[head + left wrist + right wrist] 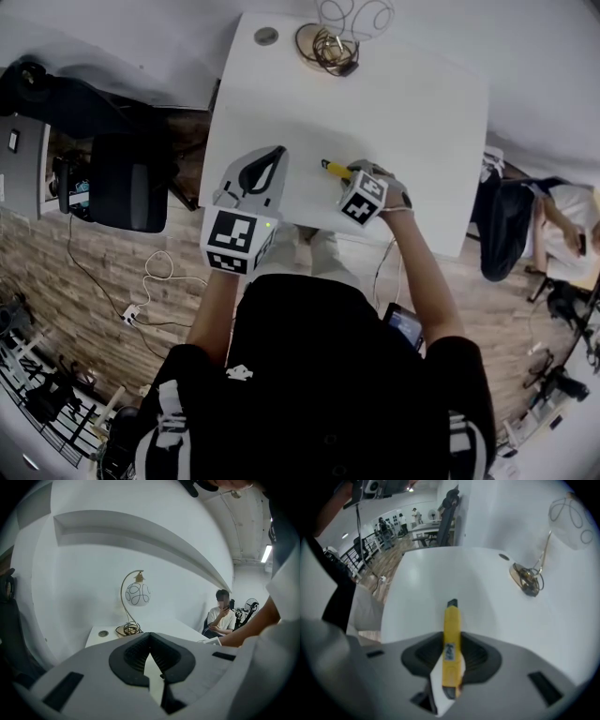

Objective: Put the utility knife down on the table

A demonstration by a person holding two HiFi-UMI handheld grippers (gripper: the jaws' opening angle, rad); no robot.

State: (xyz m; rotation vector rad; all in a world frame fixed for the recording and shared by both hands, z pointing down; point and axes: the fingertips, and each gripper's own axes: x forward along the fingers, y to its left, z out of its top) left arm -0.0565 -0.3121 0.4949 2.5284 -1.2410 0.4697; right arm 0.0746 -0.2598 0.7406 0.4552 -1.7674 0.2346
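Note:
My right gripper point(350, 175) is shut on a yellow utility knife point(335, 169), low over the near part of the white table point(394, 103). In the right gripper view the knife point(451, 639) runs lengthwise between the dark pads, and its black tip points out past them over the tabletop point(440, 578). The gripper point(452, 657) points steeply down. My left gripper point(260, 172) hovers over the table's near left part, a little left of the knife. Its jaws meet at the tips with nothing between them point(150, 637).
A globe lamp with a coiled wire base point(333, 42) stands at the table's far edge, next to a round grommet point(266, 37). A black chair point(122, 178) stands left of the table. A seated person point(562, 225) is off to the right.

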